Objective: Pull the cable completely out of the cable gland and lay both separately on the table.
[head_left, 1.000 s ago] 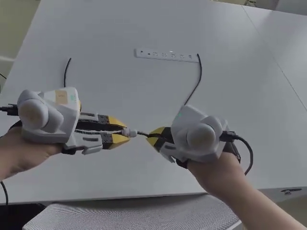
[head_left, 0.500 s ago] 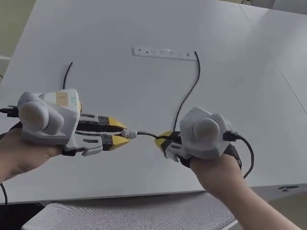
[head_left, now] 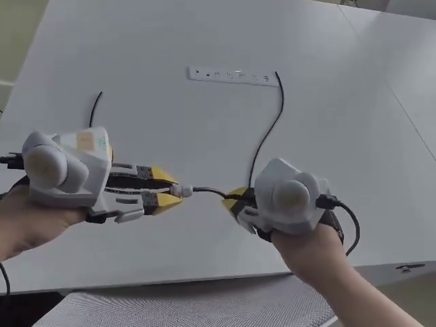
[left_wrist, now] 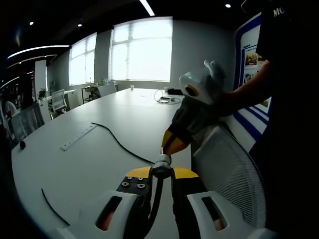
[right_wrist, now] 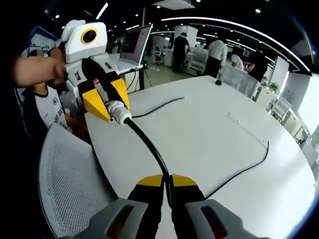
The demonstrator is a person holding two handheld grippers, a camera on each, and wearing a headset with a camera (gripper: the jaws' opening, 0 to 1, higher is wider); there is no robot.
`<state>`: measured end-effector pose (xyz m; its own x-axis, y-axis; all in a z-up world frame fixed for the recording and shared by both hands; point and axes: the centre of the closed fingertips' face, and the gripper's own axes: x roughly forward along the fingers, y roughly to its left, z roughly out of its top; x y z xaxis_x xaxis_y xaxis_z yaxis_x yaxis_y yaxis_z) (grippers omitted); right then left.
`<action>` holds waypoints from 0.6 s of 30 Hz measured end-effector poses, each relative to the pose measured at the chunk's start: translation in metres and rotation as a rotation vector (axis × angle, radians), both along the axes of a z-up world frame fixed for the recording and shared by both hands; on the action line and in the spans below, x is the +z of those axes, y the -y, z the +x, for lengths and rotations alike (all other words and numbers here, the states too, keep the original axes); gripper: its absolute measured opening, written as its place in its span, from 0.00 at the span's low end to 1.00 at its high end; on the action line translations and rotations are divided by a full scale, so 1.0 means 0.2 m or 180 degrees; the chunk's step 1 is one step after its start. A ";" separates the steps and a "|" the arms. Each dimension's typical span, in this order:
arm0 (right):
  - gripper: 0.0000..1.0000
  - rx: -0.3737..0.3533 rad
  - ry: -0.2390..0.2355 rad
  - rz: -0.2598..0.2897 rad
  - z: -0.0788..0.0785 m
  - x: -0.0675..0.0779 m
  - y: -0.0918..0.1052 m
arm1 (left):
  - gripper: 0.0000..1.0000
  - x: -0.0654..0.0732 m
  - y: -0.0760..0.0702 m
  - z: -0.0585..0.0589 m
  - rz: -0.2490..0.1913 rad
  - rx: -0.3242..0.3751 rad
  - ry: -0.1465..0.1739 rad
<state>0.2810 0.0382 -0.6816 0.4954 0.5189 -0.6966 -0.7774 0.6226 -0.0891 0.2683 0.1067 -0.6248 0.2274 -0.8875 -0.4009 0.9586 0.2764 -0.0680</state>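
Clamping cable gland [head_left: 183, 191], left gripper [head_left: 174, 191] pointing rightward

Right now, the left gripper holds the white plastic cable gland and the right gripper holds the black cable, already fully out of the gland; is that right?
Not quite: the black cable is not out; the right gripper view shows it entering the white plastic cable gland. Left gripper and right gripper hold as stated.

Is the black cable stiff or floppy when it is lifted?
Probably fairly springy: the cable arcs in the air without sagging. Its tail lies in loose curves on the table, so it would likely drag along.
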 end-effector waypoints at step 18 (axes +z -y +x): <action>0.19 0.0551 0.0494 -0.0208 0.00 0.25 -0.23 | 0.15 0.01 -0.02 0.03 -0.0061 0.0081 0.0000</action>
<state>0.2819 0.0834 -0.6314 0.5067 0.5618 -0.6540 -0.8460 0.4702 -0.2515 0.2745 0.1108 -0.6232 0.2501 -0.8889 -0.3839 0.9513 0.2993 -0.0734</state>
